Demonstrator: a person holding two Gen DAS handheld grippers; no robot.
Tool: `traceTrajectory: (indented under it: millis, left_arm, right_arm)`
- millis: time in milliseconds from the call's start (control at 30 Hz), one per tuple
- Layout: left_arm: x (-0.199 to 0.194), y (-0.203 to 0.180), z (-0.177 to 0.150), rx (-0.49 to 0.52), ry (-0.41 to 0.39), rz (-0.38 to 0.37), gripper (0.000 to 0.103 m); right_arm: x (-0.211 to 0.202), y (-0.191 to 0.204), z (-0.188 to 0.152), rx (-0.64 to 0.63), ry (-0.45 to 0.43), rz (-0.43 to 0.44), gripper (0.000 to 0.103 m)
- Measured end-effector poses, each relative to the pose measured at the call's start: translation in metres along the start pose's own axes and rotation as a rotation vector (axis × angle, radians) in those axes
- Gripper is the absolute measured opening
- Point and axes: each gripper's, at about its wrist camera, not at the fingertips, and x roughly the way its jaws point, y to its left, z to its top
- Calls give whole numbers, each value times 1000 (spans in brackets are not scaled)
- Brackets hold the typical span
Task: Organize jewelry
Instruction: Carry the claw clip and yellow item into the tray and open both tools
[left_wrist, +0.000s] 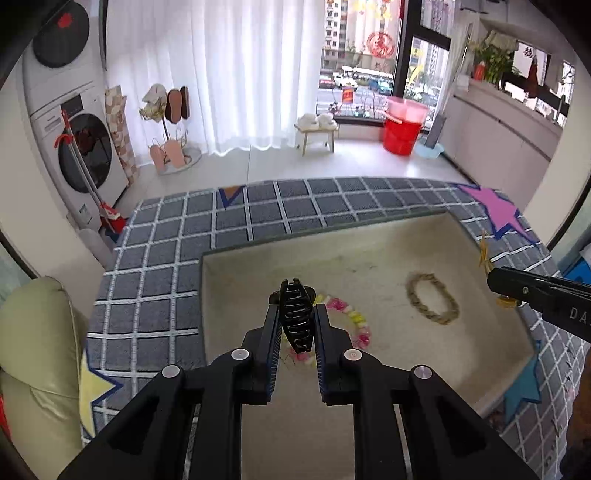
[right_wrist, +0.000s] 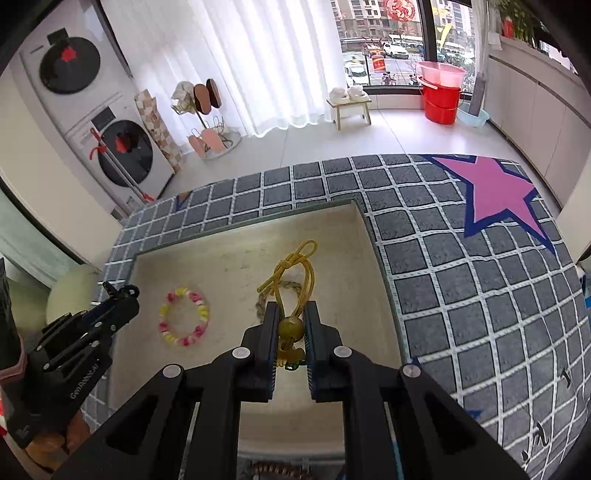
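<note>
A beige tray (left_wrist: 258, 266) lies on a grey checked cloth. Inside it rest a pink and yellow bead bracelet (left_wrist: 356, 321) and a braided rope ring (left_wrist: 432, 299). My left gripper (left_wrist: 294, 299) is shut on a black claw hair clip (left_wrist: 295, 317) and hangs above the tray's left part. From the right edge, my right gripper (left_wrist: 496, 282) reaches in. In the right wrist view, my right gripper (right_wrist: 291, 306) is shut on a yellow elastic cord with an amber bead (right_wrist: 291, 328), held over the rope ring (right_wrist: 288, 286). The bead bracelet (right_wrist: 183, 316) lies left of it, with the left gripper (right_wrist: 120, 291) beyond.
The grey checked cloth (right_wrist: 461, 295) with a pink star (right_wrist: 495, 192) spreads around the tray (right_wrist: 373, 240). A brown bead string (right_wrist: 275, 469) shows at the bottom edge. A pale sofa arm (left_wrist: 33, 332) sits at the left. Washers, a stool and red buckets stand on the floor beyond.
</note>
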Motion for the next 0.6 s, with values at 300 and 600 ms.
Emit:
traceTrajectory:
  millis: [300, 600]
  left_arm:
    - [31, -8, -3, 4, 52, 12, 32]
    - [42, -13, -6, 19, 72, 53, 32]
  right_arm:
    - [34, -5, 0, -3, 38, -37, 14]
    - [50, -12, -10, 12, 60, -44, 14]
